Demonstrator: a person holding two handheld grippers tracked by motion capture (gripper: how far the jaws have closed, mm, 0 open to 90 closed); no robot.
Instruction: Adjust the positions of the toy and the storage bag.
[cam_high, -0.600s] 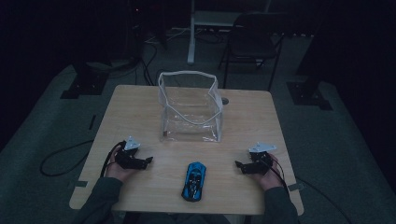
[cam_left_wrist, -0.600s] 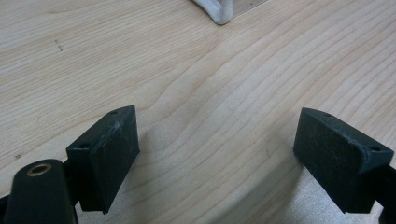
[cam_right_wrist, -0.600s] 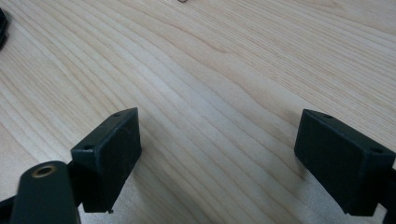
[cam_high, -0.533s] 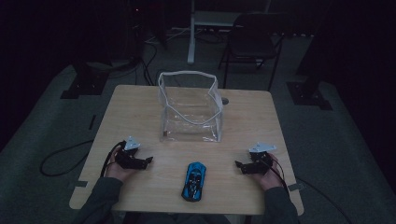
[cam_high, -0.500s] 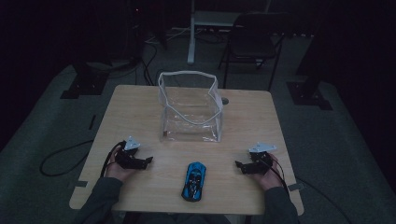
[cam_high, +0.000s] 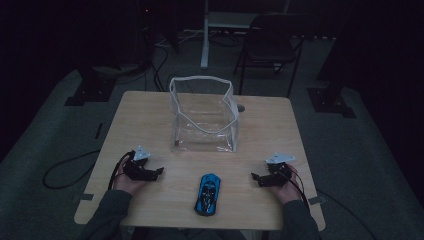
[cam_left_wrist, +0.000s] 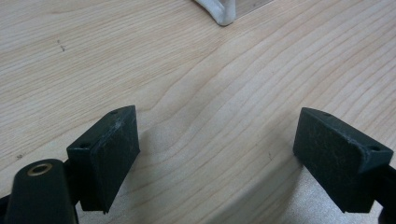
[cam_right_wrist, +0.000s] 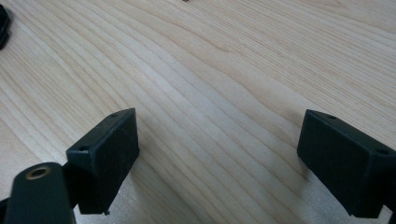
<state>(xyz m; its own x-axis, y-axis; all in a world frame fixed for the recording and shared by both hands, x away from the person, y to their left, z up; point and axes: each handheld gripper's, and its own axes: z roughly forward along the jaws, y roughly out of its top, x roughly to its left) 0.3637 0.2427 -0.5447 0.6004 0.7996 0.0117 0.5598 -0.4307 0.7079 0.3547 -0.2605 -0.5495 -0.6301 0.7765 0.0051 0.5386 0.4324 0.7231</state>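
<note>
While nothing has yet been grasped, the wooden table (cam_high: 260, 120) is seen bearing a clear plastic bag (cam_high: 202, 117) standing open at its middle. Nearer the person, a blue toy car (cam_high: 207, 194) lies apart from the bag, untouched, between the left gripper (cam_high: 156, 172) and right gripper (cam_high: 256, 178). Both sets of jaws are held wide apart, empty. Picking up and bagging appear still undone.

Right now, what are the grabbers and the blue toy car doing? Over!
Left gripper open, right gripper open, both empty on the table. Blue toy car lies between them, untouched. Clear bag stands open behind. Nothing blocking.
</note>
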